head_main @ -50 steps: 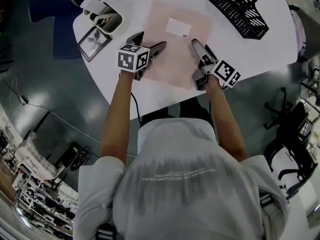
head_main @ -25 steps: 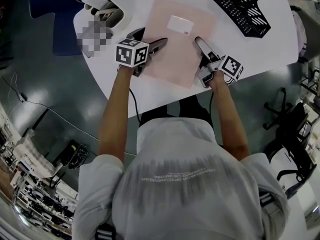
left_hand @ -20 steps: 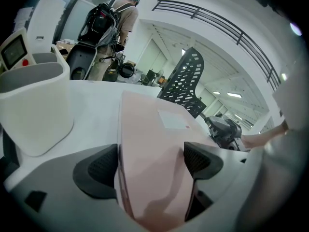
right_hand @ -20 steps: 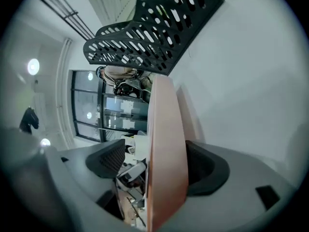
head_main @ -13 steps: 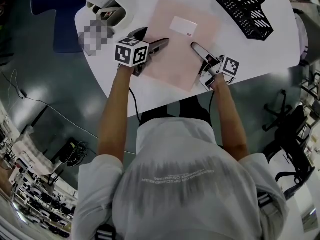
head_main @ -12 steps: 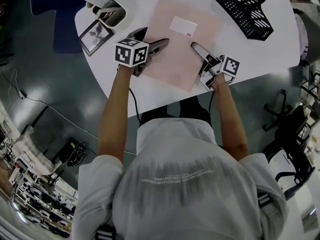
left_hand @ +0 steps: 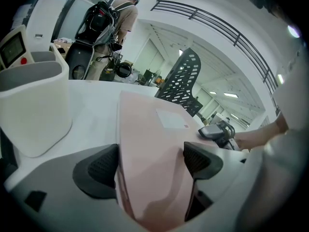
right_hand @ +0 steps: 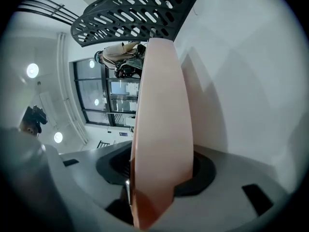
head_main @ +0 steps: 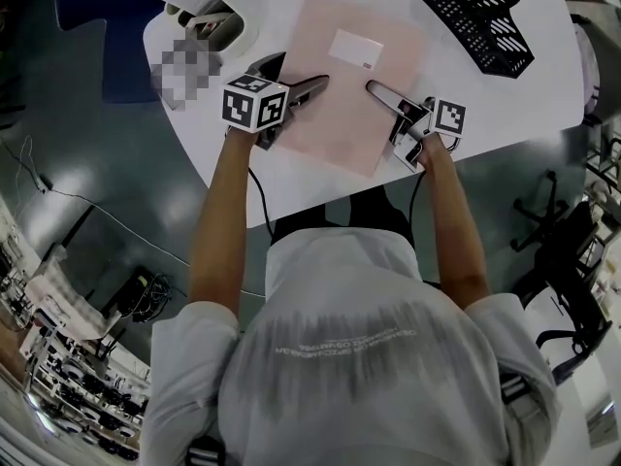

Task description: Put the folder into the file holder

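White tabletop [head_main: 505, 95] carries everything here. On it the pale pink folder [head_main: 335, 115] lies flat in front of the person. The black mesh file holder [head_main: 480, 13] stands well apart from it at the far right corner, so the whole transfer is yet to be done.

By the look of it the folder is a thin, light sheet cover with a smooth face. It will likely sag or bow if lifted from one side only, and it could slide out of a shallow pinch. Taking it by the two opposite side edges, as the tools are placed now, seems the sound choice. That hold should keep it taut enough to stand on edge and feed into a slot.

The left gripper [head_main: 301, 68] sits at the folder's left edge with its jaws spread wide. The sheet lies broadside across the gap between them, not pinched through its thickness. The right gripper [head_main: 374, 90] has the right edge edge-on between its pads and its jaws have just been closing. They look just short of a firm clamp.

Smallest of all, a white label [head_main: 351, 49] sits on the folder's far half, clear of both tools.
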Available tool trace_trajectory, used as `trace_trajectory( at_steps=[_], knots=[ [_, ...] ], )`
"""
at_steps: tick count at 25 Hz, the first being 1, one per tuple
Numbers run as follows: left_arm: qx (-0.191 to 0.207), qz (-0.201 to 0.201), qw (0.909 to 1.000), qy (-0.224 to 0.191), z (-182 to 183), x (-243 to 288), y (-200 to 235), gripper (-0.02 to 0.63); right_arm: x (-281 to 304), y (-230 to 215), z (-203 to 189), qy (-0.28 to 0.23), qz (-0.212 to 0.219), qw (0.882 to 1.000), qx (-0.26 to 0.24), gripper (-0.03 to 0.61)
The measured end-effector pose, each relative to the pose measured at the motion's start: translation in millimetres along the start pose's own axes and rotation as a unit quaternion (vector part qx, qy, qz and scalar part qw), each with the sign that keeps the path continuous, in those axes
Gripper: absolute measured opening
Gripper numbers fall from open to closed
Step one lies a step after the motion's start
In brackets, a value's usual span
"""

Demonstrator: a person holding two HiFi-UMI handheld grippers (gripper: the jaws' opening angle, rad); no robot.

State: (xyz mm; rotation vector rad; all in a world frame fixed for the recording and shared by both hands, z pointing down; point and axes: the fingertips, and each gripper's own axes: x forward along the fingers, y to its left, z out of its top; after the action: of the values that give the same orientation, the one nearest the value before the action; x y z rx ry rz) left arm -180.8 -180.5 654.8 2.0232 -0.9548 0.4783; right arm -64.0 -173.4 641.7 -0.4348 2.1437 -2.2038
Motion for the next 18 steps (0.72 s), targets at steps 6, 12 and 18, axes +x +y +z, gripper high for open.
trace_trajectory(
  at_steps=[6, 12, 18],
  knots=[
    [-0.001, 0.001, 1.0000, -0.004, 0.5, -3.3, 3.4, 0.428, 15.0, -0.7, -2.5, 0.038, -0.026, 0.999, -0.017, 0.226],
    [-0.002, 0.003, 1.0000, -0.002, -0.1, -3.8, 6.3, 0.428, 17.2, -5.4, -2.6, 0.032, -0.043, 0.998, -0.021, 0.194],
    [0.048, -0.037, 0.9981, 0.014, -10.4, -5.3, -7.0, 0.428, 1.9, -6.6, -27.1, -0.016, -0.040, 0.999, -0.002, 0.188]
  ],
)
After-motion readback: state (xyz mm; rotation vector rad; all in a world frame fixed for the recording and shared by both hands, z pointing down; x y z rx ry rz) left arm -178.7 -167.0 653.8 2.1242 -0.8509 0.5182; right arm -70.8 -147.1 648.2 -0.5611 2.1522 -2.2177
